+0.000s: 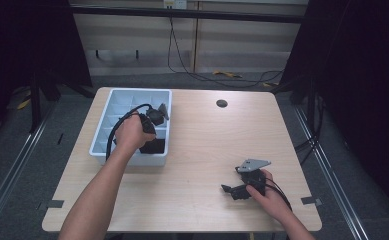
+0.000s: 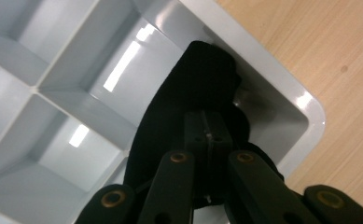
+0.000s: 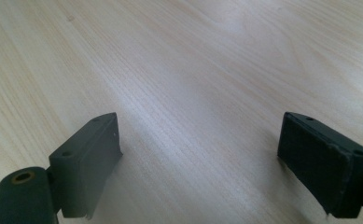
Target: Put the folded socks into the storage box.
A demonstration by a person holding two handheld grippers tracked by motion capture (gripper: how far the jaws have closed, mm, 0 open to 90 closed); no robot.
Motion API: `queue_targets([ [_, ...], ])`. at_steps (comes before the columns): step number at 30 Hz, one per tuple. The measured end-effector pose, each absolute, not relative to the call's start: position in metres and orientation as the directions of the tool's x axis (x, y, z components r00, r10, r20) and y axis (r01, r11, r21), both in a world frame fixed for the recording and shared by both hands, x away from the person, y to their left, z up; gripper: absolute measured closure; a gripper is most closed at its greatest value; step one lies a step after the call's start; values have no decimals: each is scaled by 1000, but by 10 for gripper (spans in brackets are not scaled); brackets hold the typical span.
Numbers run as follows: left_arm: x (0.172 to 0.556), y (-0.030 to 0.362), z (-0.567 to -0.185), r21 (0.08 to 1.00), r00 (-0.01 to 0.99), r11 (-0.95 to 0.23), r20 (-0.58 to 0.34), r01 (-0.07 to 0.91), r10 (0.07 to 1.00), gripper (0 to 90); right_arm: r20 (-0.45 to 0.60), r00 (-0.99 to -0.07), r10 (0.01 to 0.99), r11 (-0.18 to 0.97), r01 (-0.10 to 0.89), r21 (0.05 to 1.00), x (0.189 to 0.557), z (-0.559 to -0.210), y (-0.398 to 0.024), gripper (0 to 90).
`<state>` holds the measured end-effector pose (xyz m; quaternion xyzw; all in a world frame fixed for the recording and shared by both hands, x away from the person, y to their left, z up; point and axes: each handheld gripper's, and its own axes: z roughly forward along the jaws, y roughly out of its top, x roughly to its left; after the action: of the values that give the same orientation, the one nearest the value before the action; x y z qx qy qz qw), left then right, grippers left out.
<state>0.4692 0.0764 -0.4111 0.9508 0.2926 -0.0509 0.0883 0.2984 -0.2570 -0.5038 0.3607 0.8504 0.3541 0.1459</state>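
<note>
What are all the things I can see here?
Tray: one, pale grey-blue with many compartments, on the left part of the table.
Black cloth thing: one, black, in a corner compartment of the tray at its near end.
Table: one, light wood, in the middle of the room.
Round hole cover: one, dark, near the table's far edge.
Cables: a few, black, on the floor beyond the table.
Left gripper: one, black, jaws shut, over the tray against the black cloth thing.
Right gripper: one, black, jaws open, resting low over bare table on the right.
</note>
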Motion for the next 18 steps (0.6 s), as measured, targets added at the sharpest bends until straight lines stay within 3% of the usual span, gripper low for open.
queue_targets([
  [11,465,69,-430,108,824,-823,-185,558,535,900,7,-697,717,489,511,707,298,-504,-257,125],
  [18,465,79,-405,148,819,-808,-166,571,549,900,7,-697,717,489,510,707,298,-504,-257,124],
])
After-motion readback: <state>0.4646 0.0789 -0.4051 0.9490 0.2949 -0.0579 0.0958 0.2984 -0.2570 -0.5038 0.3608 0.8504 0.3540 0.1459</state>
